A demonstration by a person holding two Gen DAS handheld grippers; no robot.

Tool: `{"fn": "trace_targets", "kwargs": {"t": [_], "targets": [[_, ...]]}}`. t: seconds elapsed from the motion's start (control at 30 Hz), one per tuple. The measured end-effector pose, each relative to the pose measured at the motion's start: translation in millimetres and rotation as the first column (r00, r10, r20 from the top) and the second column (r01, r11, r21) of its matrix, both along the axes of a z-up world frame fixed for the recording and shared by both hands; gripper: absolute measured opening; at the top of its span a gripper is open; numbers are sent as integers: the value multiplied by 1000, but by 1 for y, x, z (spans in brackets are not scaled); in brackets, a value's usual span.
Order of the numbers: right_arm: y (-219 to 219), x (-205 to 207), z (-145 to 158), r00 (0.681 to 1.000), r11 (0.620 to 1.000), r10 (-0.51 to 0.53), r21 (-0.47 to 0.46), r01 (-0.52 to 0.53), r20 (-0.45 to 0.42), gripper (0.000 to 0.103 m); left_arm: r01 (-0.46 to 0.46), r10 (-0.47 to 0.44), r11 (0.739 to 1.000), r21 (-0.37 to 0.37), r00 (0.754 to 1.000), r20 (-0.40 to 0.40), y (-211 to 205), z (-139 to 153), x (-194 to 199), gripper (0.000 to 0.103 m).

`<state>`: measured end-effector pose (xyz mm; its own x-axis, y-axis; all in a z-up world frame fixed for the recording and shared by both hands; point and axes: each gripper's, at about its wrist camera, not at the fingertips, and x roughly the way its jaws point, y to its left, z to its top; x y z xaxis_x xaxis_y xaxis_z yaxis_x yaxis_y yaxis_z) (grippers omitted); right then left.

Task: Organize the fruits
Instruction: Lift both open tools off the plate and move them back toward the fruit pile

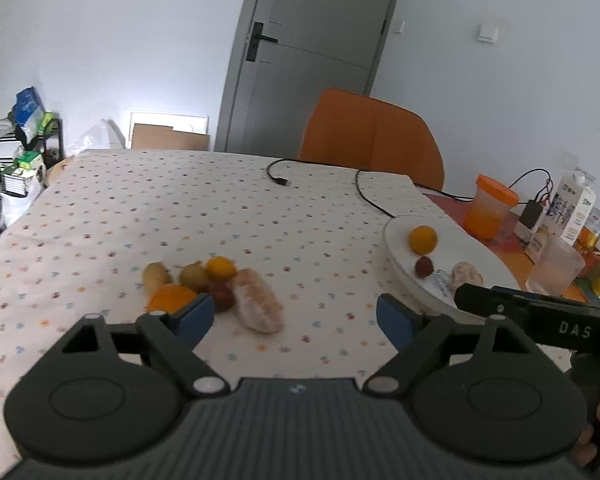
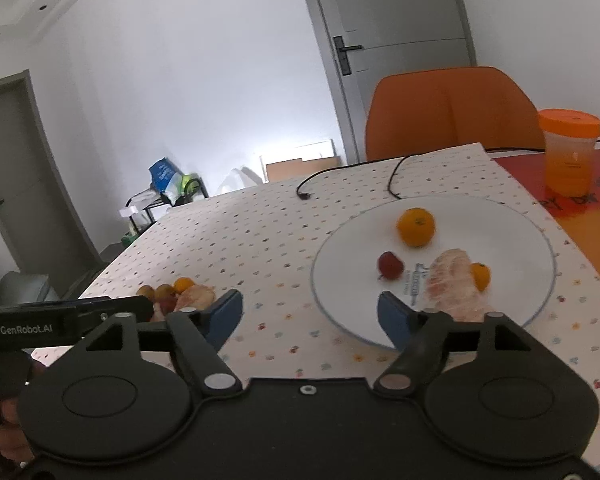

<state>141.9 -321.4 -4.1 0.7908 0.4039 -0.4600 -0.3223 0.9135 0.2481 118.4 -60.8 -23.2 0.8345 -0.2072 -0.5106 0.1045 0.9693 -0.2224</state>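
1. The left gripper (image 1: 295,316) is hovering with fingers apart and empty, facing the loose fruit pile (image 1: 216,292) at its 11 o'clock on the table (image 1: 180,208), likely lining up another pick.
2. The right gripper (image 2: 310,316) is also holding its fingers apart over the white plate (image 2: 340,280), gripping nothing.
3. The plate is collecting sorted fruit: a tangerine (image 2: 416,227), a red fruit (image 2: 390,265), a peeled pomelo segment (image 2: 454,284).

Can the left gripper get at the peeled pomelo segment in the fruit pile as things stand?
Probably yes. The left gripper is open and empty, and the peeled pomelo segment lies on the near side of the fruit pile, just ahead of the fingers. The small red fruit touching it could get nudged.
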Motion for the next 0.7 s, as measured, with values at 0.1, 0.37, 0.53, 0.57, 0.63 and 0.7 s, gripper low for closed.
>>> {"fn": "trace_targets", "kwargs": {"t": [0.1,0.37,0.53,0.57,0.63,0.7], "targets": [[9,-2,0,1000,1000,20,-6,-20,9,96,-25,25,1000,5,1000,5,9,0,-5,96],[20,-5,-1,998,998,55,20,-55,16,103,-68,68,997,27,998,-7,29,-5,-13,102],[25,-4,-3,998,998,62,18,-62,4,103,-81,82,996,27,996,-21,40,-9,-14,103],[27,-4,-3,998,998,66,17,-66,2,103,-84,85,996,27,996,-22,42,-9,-14,103],[29,-3,-4,997,997,74,17,-74,-1,103,-92,92,996,20,995,-24,46,-10,-14,103],[33,-3,-5,997,997,82,14,-82,-3,103,-97,97,995,4,995,-21,51,-11,-14,103]]}}
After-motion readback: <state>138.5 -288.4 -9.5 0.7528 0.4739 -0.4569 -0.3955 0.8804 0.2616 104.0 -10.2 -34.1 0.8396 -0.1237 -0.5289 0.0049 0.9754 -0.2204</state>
